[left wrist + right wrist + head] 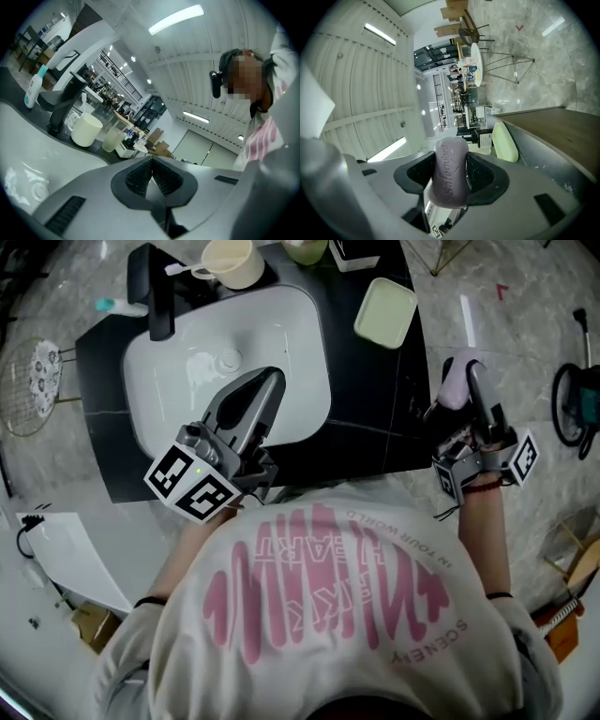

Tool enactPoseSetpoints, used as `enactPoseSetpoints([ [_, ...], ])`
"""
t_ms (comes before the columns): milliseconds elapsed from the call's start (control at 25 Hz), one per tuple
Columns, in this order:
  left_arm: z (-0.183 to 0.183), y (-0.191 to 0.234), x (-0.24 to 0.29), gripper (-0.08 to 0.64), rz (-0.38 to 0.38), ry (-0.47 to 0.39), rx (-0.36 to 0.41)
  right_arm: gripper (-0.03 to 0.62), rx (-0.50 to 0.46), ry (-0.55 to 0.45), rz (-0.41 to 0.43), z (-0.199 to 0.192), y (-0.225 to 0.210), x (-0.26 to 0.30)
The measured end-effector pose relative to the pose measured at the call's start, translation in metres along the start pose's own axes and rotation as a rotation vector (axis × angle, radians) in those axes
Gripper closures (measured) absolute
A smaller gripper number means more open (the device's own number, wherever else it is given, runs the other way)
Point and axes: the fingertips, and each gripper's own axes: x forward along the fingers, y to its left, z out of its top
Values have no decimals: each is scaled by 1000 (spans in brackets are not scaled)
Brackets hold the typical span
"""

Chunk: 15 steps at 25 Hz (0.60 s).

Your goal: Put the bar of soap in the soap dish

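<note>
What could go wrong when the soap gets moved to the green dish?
The soap is smooth and pinched only by its sides in the right gripper, out past the counter, so it might slip and fall to the floor. The soap dish sits near the counter's edge; a hard bump could shove it off.

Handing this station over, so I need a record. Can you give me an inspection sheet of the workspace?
Surface: black countertop, white sink basin set in it.
Job's things: lilac bar of soap in right gripper; pale green soap dish empty on the countertop.
Clutter: cream mug, black faucet, teal-capped bottle.
Grippers: left gripper shut, empty, over the basin; right gripper shut on the soap.
Cables: thin black cable on white board, left.
Surroundings: marble floor, wire basket.
</note>
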Motion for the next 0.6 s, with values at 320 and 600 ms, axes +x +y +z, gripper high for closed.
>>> enactPoseSetpoints([
  [320,-41,25,-9,552,-19,97,-140,374,-32,-56,-82,-11,-23,3],
  [600,-49,25,-28,552,61,57,-147,374,-31,34,-125,-10,-37,29],
])
